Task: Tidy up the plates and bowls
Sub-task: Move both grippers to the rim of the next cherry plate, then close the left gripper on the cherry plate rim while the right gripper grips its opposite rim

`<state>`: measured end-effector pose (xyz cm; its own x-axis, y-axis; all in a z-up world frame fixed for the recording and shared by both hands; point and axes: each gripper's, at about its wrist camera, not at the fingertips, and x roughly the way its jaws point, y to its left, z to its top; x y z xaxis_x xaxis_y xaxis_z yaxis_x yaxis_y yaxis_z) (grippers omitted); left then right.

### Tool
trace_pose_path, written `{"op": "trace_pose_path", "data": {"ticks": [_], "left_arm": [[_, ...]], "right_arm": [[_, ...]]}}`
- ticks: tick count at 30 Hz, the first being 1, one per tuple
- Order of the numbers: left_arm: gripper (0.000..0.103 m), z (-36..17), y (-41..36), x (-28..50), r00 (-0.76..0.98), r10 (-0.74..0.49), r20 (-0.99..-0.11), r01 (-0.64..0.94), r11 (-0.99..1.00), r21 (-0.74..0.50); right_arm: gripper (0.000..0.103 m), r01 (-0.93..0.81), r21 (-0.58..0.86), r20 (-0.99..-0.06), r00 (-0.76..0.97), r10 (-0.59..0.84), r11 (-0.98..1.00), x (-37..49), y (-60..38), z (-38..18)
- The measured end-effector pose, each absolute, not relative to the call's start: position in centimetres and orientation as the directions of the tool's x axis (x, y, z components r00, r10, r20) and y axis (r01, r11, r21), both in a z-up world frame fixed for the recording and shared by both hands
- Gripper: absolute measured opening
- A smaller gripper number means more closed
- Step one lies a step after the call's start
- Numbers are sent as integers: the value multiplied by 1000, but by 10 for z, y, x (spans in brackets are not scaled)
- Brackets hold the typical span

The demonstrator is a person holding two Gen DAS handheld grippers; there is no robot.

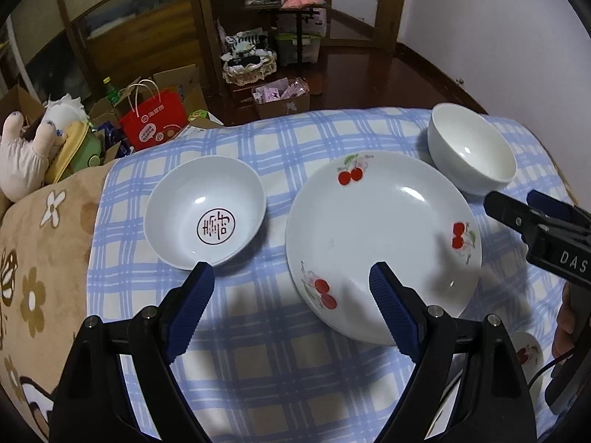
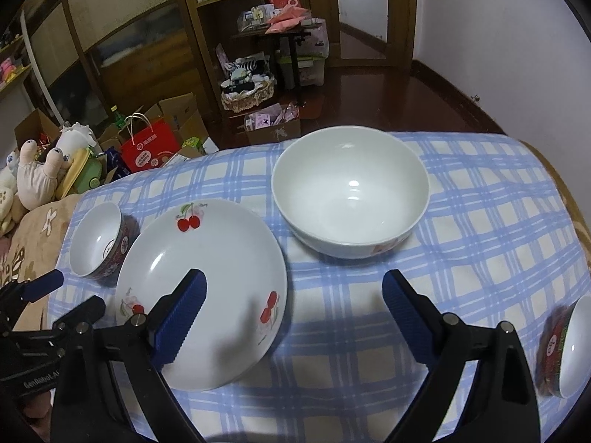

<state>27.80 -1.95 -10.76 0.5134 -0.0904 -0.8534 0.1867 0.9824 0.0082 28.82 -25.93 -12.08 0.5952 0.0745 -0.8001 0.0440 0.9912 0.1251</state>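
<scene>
Both hand-held grippers [image 1: 291,277] [image 2: 293,284] wide open, empty, blue checked cloth [image 1: 258,332], cherry plate [image 1: 384,236], cluttered wooden-floored room

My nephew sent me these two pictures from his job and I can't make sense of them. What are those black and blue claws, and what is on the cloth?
Each claw is a hand-held gripper that a person carries, with a camera looking along its two fingers. One picture comes from the left hand-held gripper, the other from the right hand-held gripper. Both are open and hold nothing. On the checked cloth lie a cherry plate, a stamped bowl, a plain white bowl and a small patterned bowl.
</scene>
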Motion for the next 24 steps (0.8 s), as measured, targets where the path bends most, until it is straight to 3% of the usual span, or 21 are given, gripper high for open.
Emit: {"op": "trace_pose_path", "data": {"ticks": [19, 21, 24], "left_arm": [[85, -131, -32, 284, 462, -156, -873, 176, 981, -82], [81, -136, -32, 286, 446, -164, -880, 173, 980, -96], [64, -145, -32, 291, 430, -152, -890, 166, 982, -88]], "right_arm": [[100, 7, 89, -832, 550, 71, 996, 297, -245, -141], [92, 15, 89, -837, 543, 67, 996, 301, -243, -146], [87, 31, 109, -851, 520, 77, 994, 308, -243, -156]]}}
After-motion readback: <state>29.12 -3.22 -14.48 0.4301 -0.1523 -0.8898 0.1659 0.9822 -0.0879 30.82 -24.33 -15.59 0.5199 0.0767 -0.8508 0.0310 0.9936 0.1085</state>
